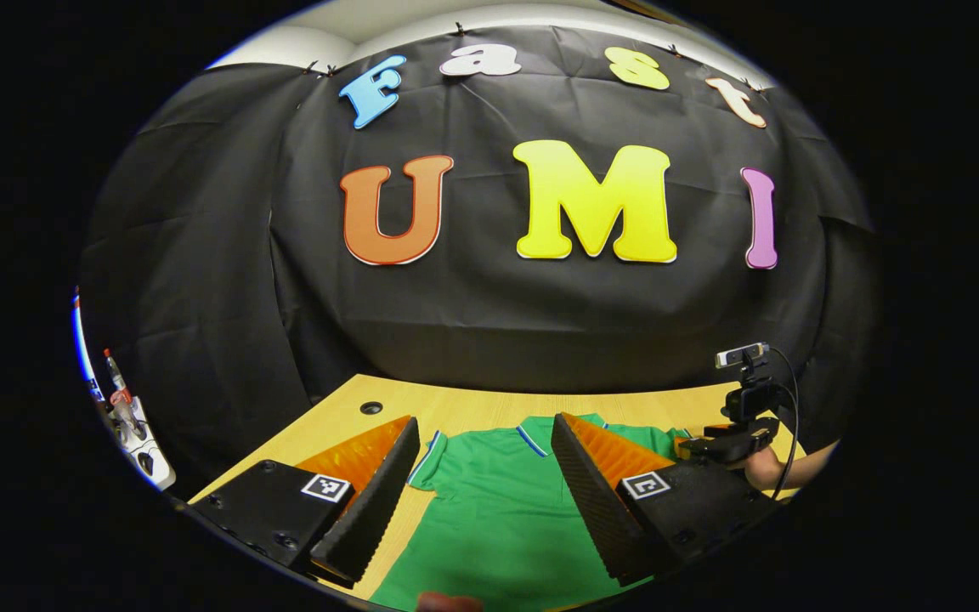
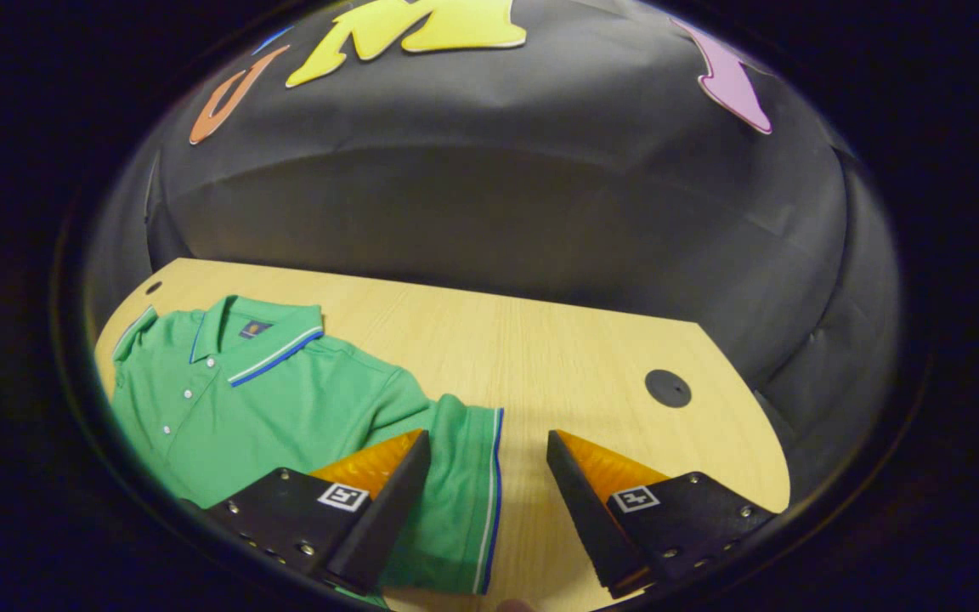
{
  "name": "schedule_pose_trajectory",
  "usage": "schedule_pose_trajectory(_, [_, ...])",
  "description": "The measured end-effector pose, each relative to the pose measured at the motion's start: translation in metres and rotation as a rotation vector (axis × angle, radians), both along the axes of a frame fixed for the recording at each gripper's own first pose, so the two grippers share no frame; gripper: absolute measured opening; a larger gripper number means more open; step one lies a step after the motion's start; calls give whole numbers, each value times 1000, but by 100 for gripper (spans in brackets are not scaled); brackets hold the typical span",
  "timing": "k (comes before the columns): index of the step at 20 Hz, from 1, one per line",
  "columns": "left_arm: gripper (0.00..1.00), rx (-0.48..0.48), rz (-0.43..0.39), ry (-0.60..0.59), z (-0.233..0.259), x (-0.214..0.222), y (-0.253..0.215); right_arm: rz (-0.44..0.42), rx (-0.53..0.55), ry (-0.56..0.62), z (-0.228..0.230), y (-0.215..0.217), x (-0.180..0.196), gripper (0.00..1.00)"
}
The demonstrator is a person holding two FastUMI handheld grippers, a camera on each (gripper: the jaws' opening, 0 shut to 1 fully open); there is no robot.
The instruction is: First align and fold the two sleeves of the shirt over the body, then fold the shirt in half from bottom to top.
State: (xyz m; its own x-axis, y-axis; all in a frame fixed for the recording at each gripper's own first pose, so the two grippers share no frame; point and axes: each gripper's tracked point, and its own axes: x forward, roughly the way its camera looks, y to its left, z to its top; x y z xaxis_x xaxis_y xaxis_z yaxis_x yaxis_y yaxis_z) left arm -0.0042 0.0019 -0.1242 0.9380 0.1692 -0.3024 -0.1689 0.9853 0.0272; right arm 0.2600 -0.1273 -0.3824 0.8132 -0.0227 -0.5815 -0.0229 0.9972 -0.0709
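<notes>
currently both spread: left gripper (image 1: 477, 501) over green shirt (image 1: 498, 518) at bottom centre, right gripper (image 2: 489, 501) straddling sleeve (image 2: 460, 501) hem, table (image 2: 540, 348).

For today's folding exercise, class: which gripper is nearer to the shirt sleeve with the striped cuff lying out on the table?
Right. The right gripper hangs open with that sleeve between its fingers. The left gripper is open over the shirt's body, below the collar.
</notes>
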Motion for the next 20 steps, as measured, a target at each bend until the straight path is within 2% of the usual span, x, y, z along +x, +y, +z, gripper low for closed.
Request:
schedule_pose_trajectory(3, [100, -3, -13, 10, -4, 4, -4, 12, 40, 18, -7, 7, -2, 82])
schedule_pose_trajectory(4, [100, -1, -17, 14, -6, 7, -6, 0, 37, 31, -10, 6, -1, 75])
schedule_pose_trajectory(5, [100, -1, -20, 14, -6, 8, -7, -8, 48, 32, -10, 7, -1, 48])
schedule_pose_trajectory(6, [100, -4, -24, 10, -6, 9, -8, -16, 63, 41, -11, 8, -2, 41])
schedule_pose_trajectory(7, [100, -5, -27, 10, -6, 11, -9, -8, 86, 45, -12, 11, -4, 42])
schedule_pose_trajectory(9, [100, -2, -38, 11, -8, 12, -11, -5, 77, 48, -12, 11, -3, 20])
schedule_pose_trajectory(11, [99, 3, -43, 5, -5, 12, -10, 8, 59, 41, -8, 11, -1, 19])
schedule_pose_trajectory(12, [99, 8, -43, 3, -4, 12, -8, 15, 47, 50, -8, 12, -2, 4])
schedule_pose_trajectory(15, [99, 13, -35, 5, -5, 12, 1, 21, 62, 26, 7, 15, 0, 1])
schedule_pose_trajectory(20, [100, -6, -17, -4, -7, 10, 14, 39, 76, -26, 49, 31, -2, 1])
